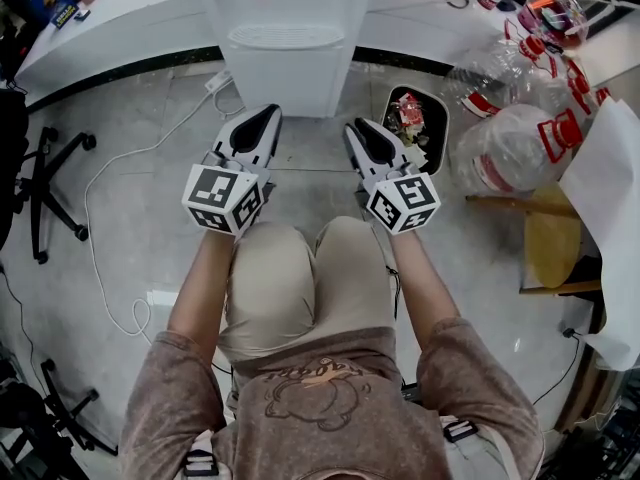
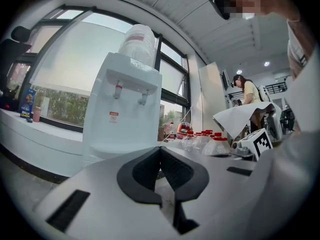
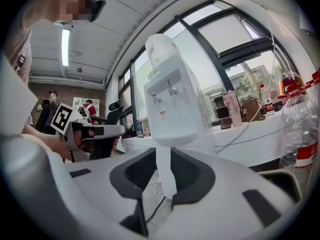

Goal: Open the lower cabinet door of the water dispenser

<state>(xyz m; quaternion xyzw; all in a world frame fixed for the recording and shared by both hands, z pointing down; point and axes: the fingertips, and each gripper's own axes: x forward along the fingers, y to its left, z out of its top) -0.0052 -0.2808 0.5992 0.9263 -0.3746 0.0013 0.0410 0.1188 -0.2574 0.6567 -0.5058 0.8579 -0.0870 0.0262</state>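
Note:
The white water dispenser [image 1: 285, 28] stands against the counter straight ahead, its lower cabinet front [image 1: 287, 80] facing me with the door closed. Both grippers hover side by side over the person's knees, well short of the cabinet and pointing at it. My left gripper [image 1: 262, 118] is shut and empty, its dark pads meeting at the tips [image 2: 160, 151]. My right gripper [image 1: 358, 128] is open by a narrow gap with nothing between the pads [image 3: 161, 156]. The dispenser [image 2: 120, 119] with its bottle on top rises beyond the left jaws and shows through the right gap as well [image 3: 172, 109].
A black bin [image 1: 415, 118] full of rubbish stands just right of the dispenser. Large empty water bottles [image 1: 520, 118] pile up further right, beside a wooden stool [image 1: 555, 238]. A white cable [image 1: 100, 218] trails over the tiled floor at left, near a chair base [image 1: 50, 188].

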